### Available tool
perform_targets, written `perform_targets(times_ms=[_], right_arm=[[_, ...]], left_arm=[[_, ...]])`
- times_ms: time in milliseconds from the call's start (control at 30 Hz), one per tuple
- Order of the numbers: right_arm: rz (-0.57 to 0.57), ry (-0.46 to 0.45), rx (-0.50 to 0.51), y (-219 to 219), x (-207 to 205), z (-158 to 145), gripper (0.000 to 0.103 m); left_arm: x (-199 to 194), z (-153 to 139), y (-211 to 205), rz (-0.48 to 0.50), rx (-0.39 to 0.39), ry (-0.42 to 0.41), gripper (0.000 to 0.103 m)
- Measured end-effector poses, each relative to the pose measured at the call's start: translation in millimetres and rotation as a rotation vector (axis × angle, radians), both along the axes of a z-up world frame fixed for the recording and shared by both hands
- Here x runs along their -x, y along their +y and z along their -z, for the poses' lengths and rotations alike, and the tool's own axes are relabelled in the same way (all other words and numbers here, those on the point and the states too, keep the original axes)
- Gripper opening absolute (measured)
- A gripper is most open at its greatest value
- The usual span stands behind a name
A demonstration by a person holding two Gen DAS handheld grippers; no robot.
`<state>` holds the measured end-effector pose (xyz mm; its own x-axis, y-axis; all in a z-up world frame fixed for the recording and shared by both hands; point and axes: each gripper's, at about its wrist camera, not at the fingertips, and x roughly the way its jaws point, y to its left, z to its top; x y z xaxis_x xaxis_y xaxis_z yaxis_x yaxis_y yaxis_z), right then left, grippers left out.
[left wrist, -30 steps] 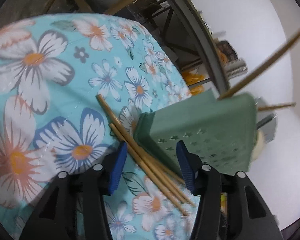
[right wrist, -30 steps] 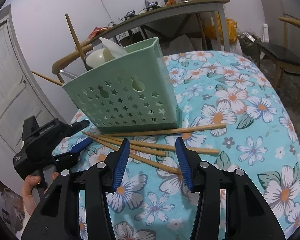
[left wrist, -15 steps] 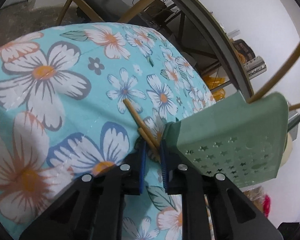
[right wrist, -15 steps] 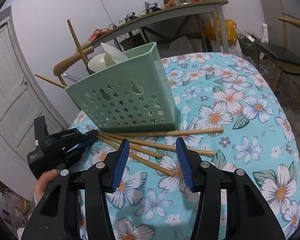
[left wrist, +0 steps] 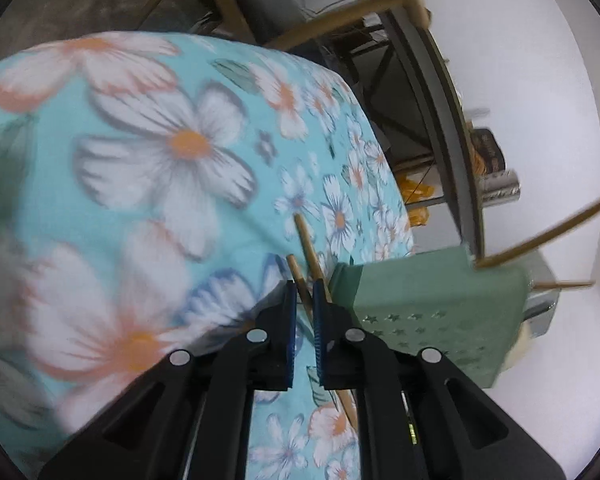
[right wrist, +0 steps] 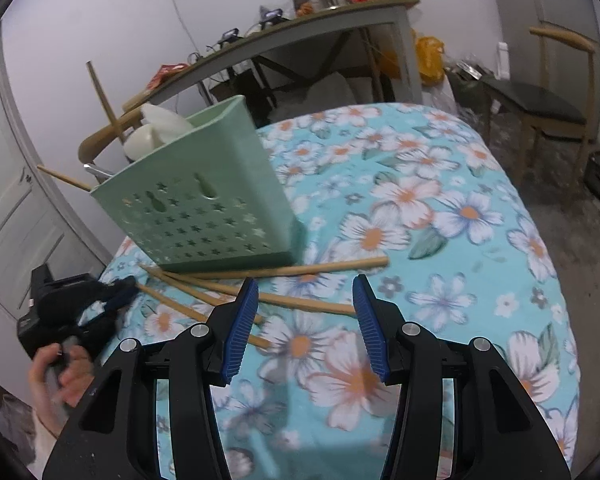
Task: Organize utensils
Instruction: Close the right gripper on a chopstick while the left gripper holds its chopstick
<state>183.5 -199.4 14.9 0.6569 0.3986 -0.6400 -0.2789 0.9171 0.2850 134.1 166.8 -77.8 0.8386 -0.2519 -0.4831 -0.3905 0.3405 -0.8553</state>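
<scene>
A green perforated caddy (right wrist: 204, 208) stands on the floral tablecloth (right wrist: 440, 208). It holds a white spoon (right wrist: 156, 132) and upright chopsticks (right wrist: 104, 100). Several loose wooden chopsticks (right wrist: 300, 268) lie fanned out in front of it. My left gripper (left wrist: 304, 292) is shut on the end of one chopstick (left wrist: 296, 272), right beside the caddy's corner (left wrist: 432, 296). A second chopstick (left wrist: 308, 240) lies against it. The right wrist view shows that gripper (right wrist: 128, 284) at the left, held by a hand (right wrist: 64, 372). My right gripper (right wrist: 306, 280) hovers open above the chopsticks' middle, with nothing gripped.
A grey side table (right wrist: 300, 28) cluttered with items stands behind the caddy. A wooden chair (right wrist: 548, 96) is at the far right, and another chair back (left wrist: 340, 12) is beyond the table edge. A door (right wrist: 4, 184) is at the left.
My left gripper closed from wide open onto a chopstick end and slid forward along the sticks toward the caddy's corner. The right gripper shifted slightly and stayed open.
</scene>
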Motion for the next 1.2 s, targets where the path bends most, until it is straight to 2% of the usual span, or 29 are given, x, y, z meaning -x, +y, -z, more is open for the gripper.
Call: perform_targets(times_ms=[67, 133, 200, 267, 333, 467, 533, 667, 733, 867, 1033, 1067, 1133, 1167, 1200], right_arm=[[-0.009, 0.018, -0.002, -1.9, -0.9, 1.0, 0.047], [-0.040, 0.077, -0.019, 0.6, -4.2, 2.6, 0.047], [-0.039, 0.116, 0.039, 9.9, -5.6, 4.0, 0.047], [-0.027, 0.108, 0.127, 22.3, -6.1, 4.9, 0.047], [-0.036, 0.102, 0.137, 32.1, -8.0, 6.6, 0.047], [-0.113, 0.125, 0.122, 59.1, -11.3, 12.3, 0.047], [-0.210, 0.147, 0.130, 81.5, -10.0, 15.1, 0.047], [-0.373, 0.057, 0.194, 128.3, 10.1, 7.6, 0.047], [-0.454, -0.011, 0.270, 163.0, 17.5, 3.9, 0.047], [-0.596, -0.065, 0.429, 225.8, 24.8, 9.6, 0.045], [-0.656, -0.080, 0.491, 271.8, 21.5, 11.6, 0.044], [-0.661, -0.089, 0.512, 281.8, 21.1, 13.4, 0.044], [-0.670, -0.102, 0.541, 295.3, 19.0, 15.6, 0.044], [-0.662, -0.111, 0.558, 301.6, 16.9, 17.4, 0.044], [-0.653, -0.111, 0.567, 307.1, 15.3, 19.0, 0.044]], left_arm=[[12.8, -4.2, 13.9, -0.028, -0.015, 0.006, 0.007], [24.5, -9.0, 30.7, -0.032, -0.032, 0.010, 0.007], [35.8, -12.5, 46.1, -0.033, -0.049, 0.020, 0.007], [50.9, -13.2, 64.9, -0.052, -0.061, 0.039, 0.008], [62.6, -9.3, 82.3, -0.056, -0.030, 0.043, 0.008], [88.8, -8.2, 114.1, -0.075, -0.013, 0.051, 0.008], [97.7, -10.1, 121.7, -0.074, -0.022, 0.053, 0.008], [107.6, -6.4, 136.3, -0.014, -0.026, 0.078, 0.007], [111.8, -1.6, 141.7, 0.000, -0.032, 0.100, 0.005], [117.3, 15.2, 146.6, 0.027, 0.023, 0.128, 0.004], [117.4, 8.3, 144.1, 0.068, 0.028, 0.089, 0.004], [117.4, 7.6, 144.0, 0.076, 0.034, 0.080, 0.008], [118.4, 7.0, 144.3, 0.076, 0.056, 0.062, 0.023], [120.3, 8.2, 145.1, 0.065, 0.077, 0.054, 0.036], [122.5, 9.9, 146.0, 0.053, 0.098, 0.045, 0.045]])
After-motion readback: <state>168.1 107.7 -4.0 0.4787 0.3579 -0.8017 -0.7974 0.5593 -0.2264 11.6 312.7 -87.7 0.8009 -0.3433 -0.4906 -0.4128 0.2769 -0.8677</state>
